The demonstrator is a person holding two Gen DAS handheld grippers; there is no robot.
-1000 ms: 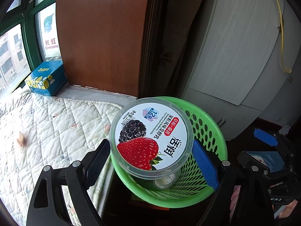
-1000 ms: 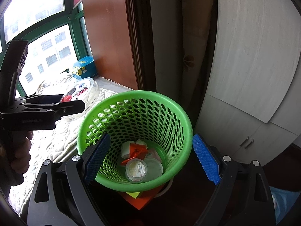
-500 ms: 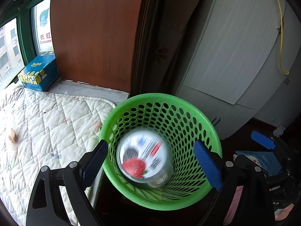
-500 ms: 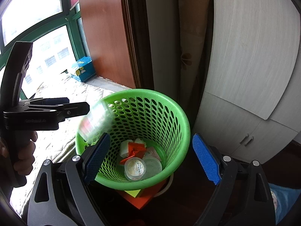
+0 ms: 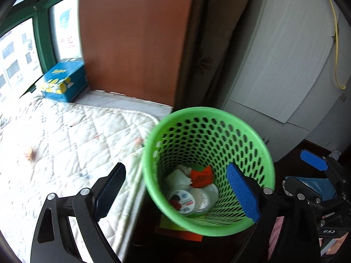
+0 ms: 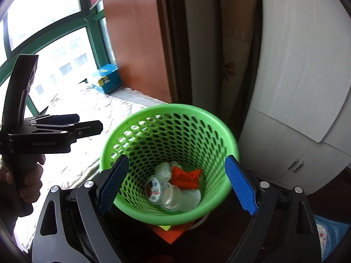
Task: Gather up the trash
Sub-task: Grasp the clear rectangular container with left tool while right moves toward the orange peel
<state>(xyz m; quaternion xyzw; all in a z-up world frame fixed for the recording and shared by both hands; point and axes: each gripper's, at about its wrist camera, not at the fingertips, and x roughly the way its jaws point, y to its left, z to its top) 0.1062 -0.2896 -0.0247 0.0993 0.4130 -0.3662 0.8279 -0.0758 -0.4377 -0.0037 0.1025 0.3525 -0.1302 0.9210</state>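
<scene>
A green perforated waste basket (image 5: 266,153) stands beside the bed; it also shows in the right wrist view (image 6: 228,135). A clear yogurt tub with a berry lid (image 5: 182,201) lies at its bottom among other clear cups, white tissue and an orange wrapper (image 5: 201,176); the tub shows in the right wrist view (image 6: 154,188) too. My left gripper (image 5: 175,195) is open and empty above the basket's near rim. My right gripper (image 6: 175,186) is open and empty over the basket. The left gripper also shows at the left in the right wrist view (image 6: 87,125).
A white quilted mattress (image 5: 65,142) lies left of the basket, with a blue box (image 5: 63,81) on the sill by the window. A brown panel (image 5: 136,37) and pale cabinet doors (image 5: 285,65) stand behind. An orange booklet (image 6: 171,233) lies under the basket.
My left gripper opened and let go of the yogurt tub, which fell into the basket and now lies at the bottom. My left gripper shifted left toward the bed.
</scene>
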